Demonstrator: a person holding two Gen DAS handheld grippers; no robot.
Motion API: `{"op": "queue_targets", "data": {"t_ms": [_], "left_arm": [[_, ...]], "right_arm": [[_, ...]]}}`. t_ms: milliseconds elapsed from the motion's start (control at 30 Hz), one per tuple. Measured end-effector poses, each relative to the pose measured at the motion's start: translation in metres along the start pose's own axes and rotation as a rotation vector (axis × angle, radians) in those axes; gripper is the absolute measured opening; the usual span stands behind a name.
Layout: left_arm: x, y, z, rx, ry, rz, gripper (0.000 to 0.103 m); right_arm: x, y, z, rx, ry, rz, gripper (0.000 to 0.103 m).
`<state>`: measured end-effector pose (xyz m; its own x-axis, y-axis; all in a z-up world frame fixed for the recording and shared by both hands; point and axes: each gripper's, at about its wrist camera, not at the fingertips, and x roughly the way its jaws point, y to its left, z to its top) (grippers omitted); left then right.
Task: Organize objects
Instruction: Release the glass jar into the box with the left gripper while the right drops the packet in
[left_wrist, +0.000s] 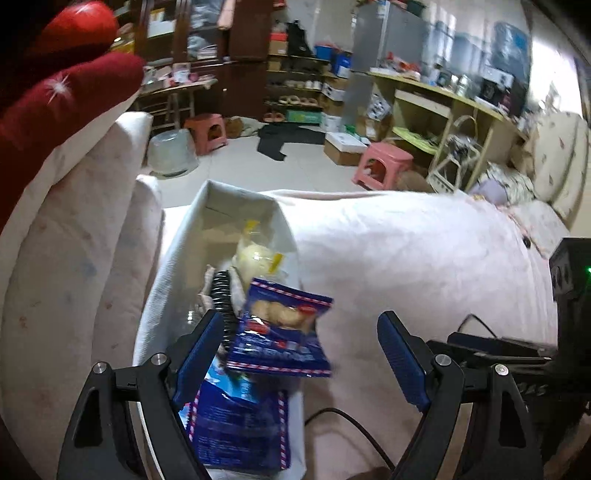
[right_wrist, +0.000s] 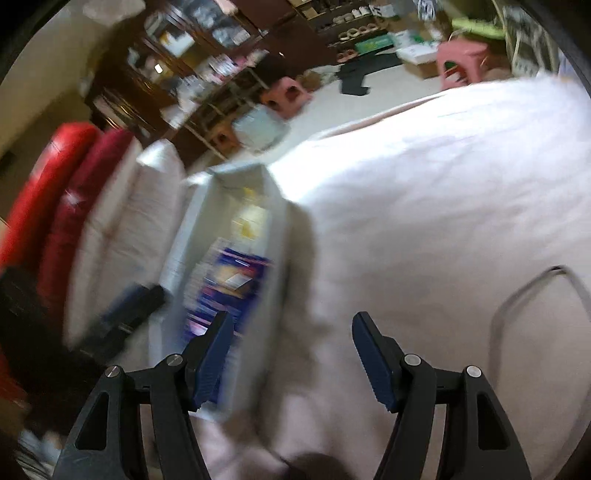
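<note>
Drop step, I reckon: my left gripper (left_wrist: 301, 354) stands wide open, and the blue snack packet (left_wrist: 282, 334) sits loose between the pads at lower centre, tipped over the white fabric bin (left_wrist: 173, 266) on the bed (left_wrist: 424, 258). Another blue packet (left_wrist: 236, 424) and a pale yellow bag (left_wrist: 258, 254) lie inside already. My right gripper (right_wrist: 291, 354) is parted too, nothing between its pads, angled down at the bed just right of the bin (right_wrist: 273, 280); that view is smeared. Next move, by my guess: clear the left away and find another loose item.
</note>
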<state>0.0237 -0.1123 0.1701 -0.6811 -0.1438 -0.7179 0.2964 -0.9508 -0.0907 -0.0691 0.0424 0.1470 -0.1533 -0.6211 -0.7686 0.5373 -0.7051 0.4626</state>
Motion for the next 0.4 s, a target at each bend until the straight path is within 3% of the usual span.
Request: {"op": "queue_targets", "data": {"t_ms": [133, 400], "left_arm": [[-0.001, -0.016, -0.003, 0.038, 0.011, -0.02, 0.085], [0.003, -0.031, -0.004, 0.074, 0.023, -0.05, 0.085]], "right_arm": [[0.0, 0.002, -0.003, -0.082, 0.043, -0.124, 0.066], [-0.005, 0.005, -0.003, -0.139, 0.071, -0.143, 0.066]]}}
